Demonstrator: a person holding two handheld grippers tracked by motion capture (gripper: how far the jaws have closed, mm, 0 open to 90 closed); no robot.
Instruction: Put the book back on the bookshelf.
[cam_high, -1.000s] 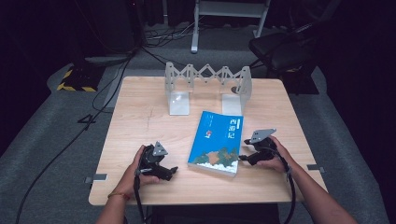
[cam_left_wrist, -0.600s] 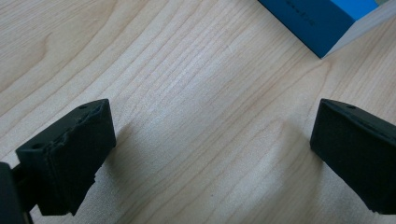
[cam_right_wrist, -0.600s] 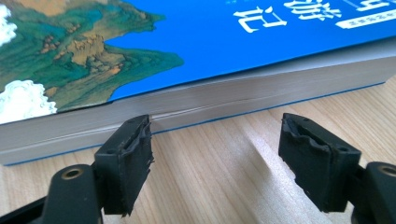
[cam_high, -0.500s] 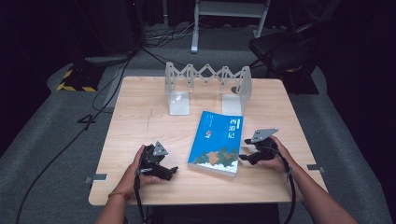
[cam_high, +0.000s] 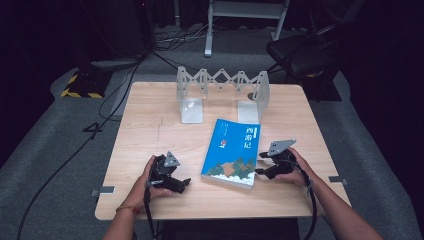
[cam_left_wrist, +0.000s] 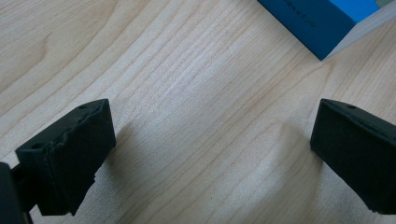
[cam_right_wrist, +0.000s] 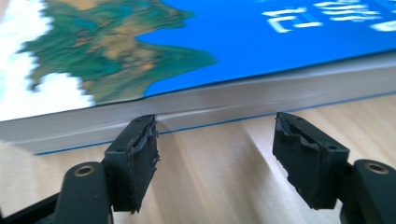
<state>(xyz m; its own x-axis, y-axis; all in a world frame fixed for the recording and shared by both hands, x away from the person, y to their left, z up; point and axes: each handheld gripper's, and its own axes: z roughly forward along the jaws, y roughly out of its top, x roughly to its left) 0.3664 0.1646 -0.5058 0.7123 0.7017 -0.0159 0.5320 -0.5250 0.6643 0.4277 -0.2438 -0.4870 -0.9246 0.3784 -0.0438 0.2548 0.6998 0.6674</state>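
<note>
the right gripper (cam_high: 261, 171) sits at the lower right of the high view, its jaws standing apart with nothing between them; they have just been closing a little, yet the gap holds only bare wood. in the right gripper view the two black pads (cam_right_wrist: 135, 158) rise from the bottom edge, level with the table, tips just short of the book's page edge. the left gripper (cam_high: 184, 183) rests low and left of centre in the high view, jaws wide open on empty table, with a corner of the book (cam_left_wrist: 322, 23) showing at the top right of the left gripper view.

the book (cam_high: 232, 151) lies flat, blue cover up, in the middle of the table (cam_high: 145, 120), a little right of centre, tilted so its top leans toward the upper right. its page side faces the right gripper, its spine side the left one. behind it, toward the top of the frame, stands a grey metal book rack (cam_high: 220, 92) with an accordion back and two end plates, empty and well apart from the book.

i'd judge this as the approach, before any grip: the book looks meant for the rack. the jaws lie side by side along the edge rather than above and below it, so the next move likely calls for rolling the wrist, or prising the edge up, while the left gripper steadies the spine side so the book doesn't slide.
</note>
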